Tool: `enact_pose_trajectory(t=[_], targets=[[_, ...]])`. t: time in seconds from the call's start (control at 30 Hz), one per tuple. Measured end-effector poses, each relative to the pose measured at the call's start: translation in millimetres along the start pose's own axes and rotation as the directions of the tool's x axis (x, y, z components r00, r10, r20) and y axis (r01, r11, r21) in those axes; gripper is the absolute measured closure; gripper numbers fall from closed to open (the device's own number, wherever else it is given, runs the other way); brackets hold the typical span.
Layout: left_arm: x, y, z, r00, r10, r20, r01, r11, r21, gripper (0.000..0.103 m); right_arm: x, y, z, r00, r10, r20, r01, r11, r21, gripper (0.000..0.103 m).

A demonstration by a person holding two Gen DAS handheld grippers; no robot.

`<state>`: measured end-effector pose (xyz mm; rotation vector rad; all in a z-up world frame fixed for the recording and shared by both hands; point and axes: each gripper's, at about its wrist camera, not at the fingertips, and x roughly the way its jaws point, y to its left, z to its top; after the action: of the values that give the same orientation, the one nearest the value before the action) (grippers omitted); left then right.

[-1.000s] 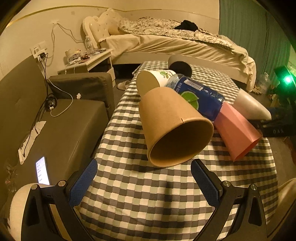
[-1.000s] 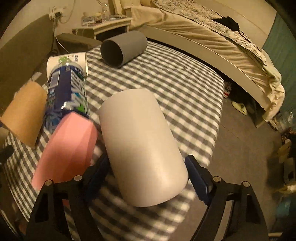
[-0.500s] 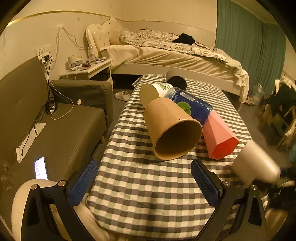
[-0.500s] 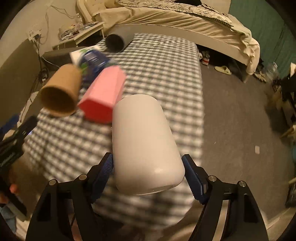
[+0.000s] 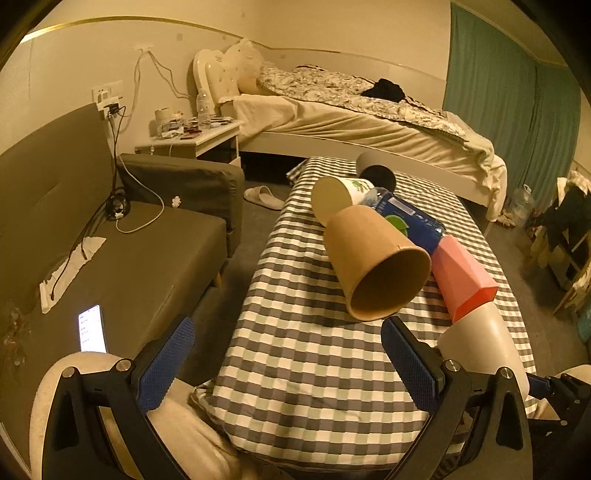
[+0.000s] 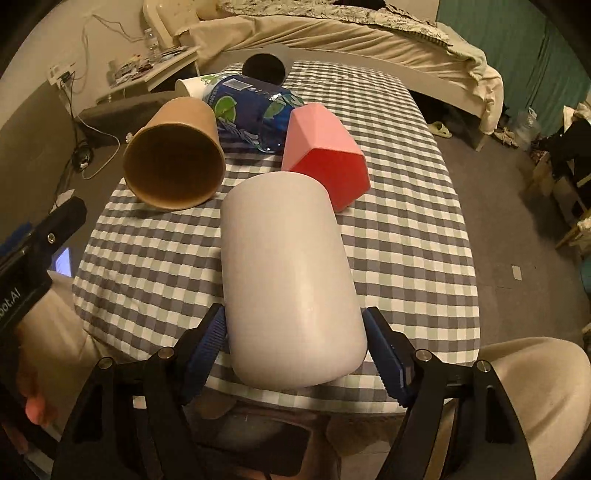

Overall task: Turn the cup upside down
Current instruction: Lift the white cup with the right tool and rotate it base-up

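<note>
Cup (image 6: pixel 288 273) is held clamped in right claw (image 6: pixel 295 343) above surface (image 6: pixel 406 236), mid-flip judged; rotation then rim-down placement is called for; left claw (image 5: pixel 288 365) is spread, idle.

A dim, warm-lit bedroom with cream walls (image 5: pixel 314 33), an unmade bed (image 5: pixel 351 110), teal curtains (image 5: pixel 498 92), a grey sofa (image 5: pixel 110 240), a cluttered white nightstand (image 5: pixel 195 138) and grey floor (image 6: pixel 517 221).

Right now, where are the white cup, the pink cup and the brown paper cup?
white cup (image 6: pixel 288 273), right wrist view, on its side wall.
pink cup (image 6: pixel 317 136), right wrist view, upper facet.
brown paper cup (image 5: pixel 360 243), left wrist view, outer wall.
</note>
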<state>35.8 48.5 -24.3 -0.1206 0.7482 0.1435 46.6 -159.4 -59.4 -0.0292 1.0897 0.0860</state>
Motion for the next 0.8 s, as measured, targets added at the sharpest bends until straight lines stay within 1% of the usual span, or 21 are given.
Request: enact_pose_trajectory(t=[0.1,0.13,0.17,0.23,0.37,0.43,0.53,0.6,0.67,0.8], targets=[[-2,0,-1,1.000,0.012,0.006,-0.012,1.000,0.000,0.000,-2,-9,5,0.999,0.036,0.001,-0.036,0.999,0.037,0.026],[-3,0,-1,1.000,0.018,0.008,-0.018,1.000,0.004,0.000,-4,-13,8,0.999,0.041,0.012,-0.041,0.998,0.045,0.018],[-5,-2,-1,1.000,0.027,0.009,-0.027,1.000,0.011,0.000,-9,-14,9,0.998,0.045,0.033,-0.046,0.998,0.046,0.015],[-7,-7,-1,0.999,0.034,0.007,-0.034,0.999,0.019,0.000,-23,-20,12,0.994,0.062,0.092,-0.067,0.997,0.044,0.014],[-14,-20,-5,1.000,0.015,-0.010,-0.015,1.000,0.024,0.000,-54,-39,14,0.974,0.064,0.216,-0.075,0.996,0.039,0.012],[-20,-34,-8,0.999,-0.027,-0.022,0.027,0.999,0.033,0.000,-66,-55,14,0.963,0.028,0.270,-0.045,0.997,0.058,0.012],[-27,-58,-11,0.998,-0.062,-0.029,0.063,0.996,0.059,0.000,-77,-84,9,0.942,-0.041,0.332,0.006,0.994,0.106,0.012],[-29,-76,-13,0.994,-0.098,-0.049,0.101,0.993,0.058,0.000,-80,-102,4,0.930,-0.085,0.358,0.039,0.990,0.133,0.012],[-29,-91,-17,0.990,-0.125,-0.072,0.128,0.991,0.046,0.000,-79,-118,2,0.925,-0.101,0.366,0.045,0.986,0.159,0.012],[-24,-121,-25,0.979,-0.163,-0.125,0.169,0.985,0.037,0.000,-78,-147,-6,0.925,-0.099,0.367,0.015,0.974,0.226,0.012]])
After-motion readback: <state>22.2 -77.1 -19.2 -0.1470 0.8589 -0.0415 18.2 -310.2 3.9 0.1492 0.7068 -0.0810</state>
